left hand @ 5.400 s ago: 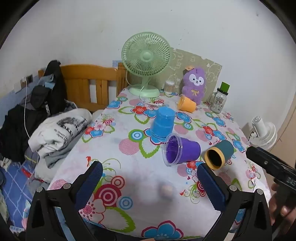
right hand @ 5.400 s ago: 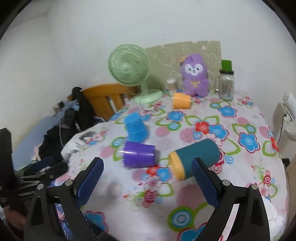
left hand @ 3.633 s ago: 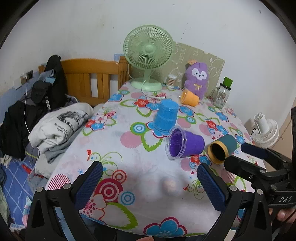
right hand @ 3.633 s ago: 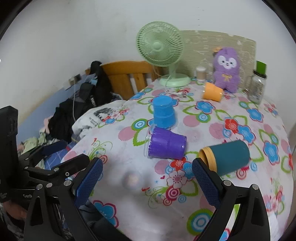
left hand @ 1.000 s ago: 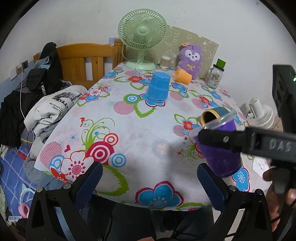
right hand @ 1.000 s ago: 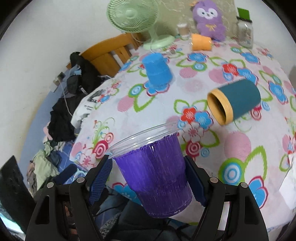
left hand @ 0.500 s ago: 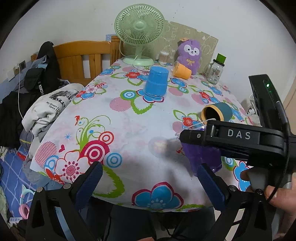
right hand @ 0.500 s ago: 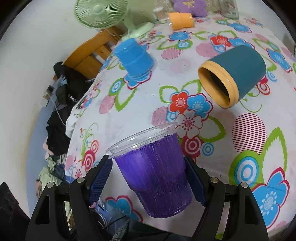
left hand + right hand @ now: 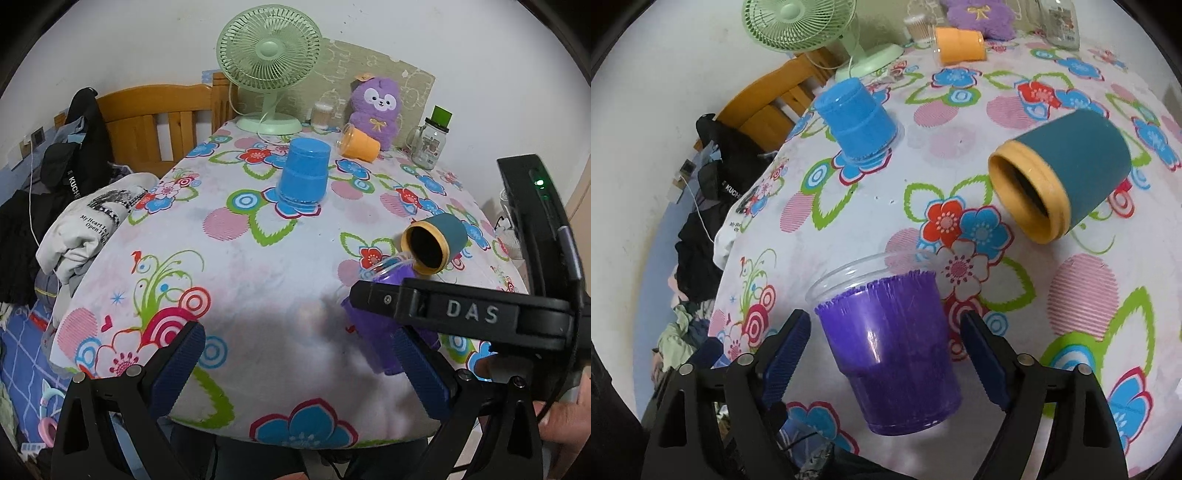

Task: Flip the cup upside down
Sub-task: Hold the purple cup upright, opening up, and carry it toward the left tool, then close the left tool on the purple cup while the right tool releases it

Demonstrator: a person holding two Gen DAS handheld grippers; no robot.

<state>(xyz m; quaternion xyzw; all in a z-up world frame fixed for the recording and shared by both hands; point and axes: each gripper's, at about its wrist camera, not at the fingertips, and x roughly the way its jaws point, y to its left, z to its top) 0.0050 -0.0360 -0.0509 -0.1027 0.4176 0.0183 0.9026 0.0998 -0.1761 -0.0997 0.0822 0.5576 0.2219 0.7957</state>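
The purple ribbed cup with a clear rim stands between my right gripper's blue pads, rim pointing down toward the flowered tablecloth. The pads stand slightly apart from the cup's sides, so the jaws look open. In the left wrist view the purple cup shows partly behind the right gripper's black body. My left gripper is open and empty over the table's near edge.
A blue cup stands upside down mid-table. A teal cup with a yellow rim lies on its side. An orange cup lies at the back near a green fan, purple plush and jar. Clothes are piled left.
My right gripper has tipped the purple cup over rim-down and lowered it to the tablecloth. The pads have moved apart off the cup's sides. My left gripper has barely moved.
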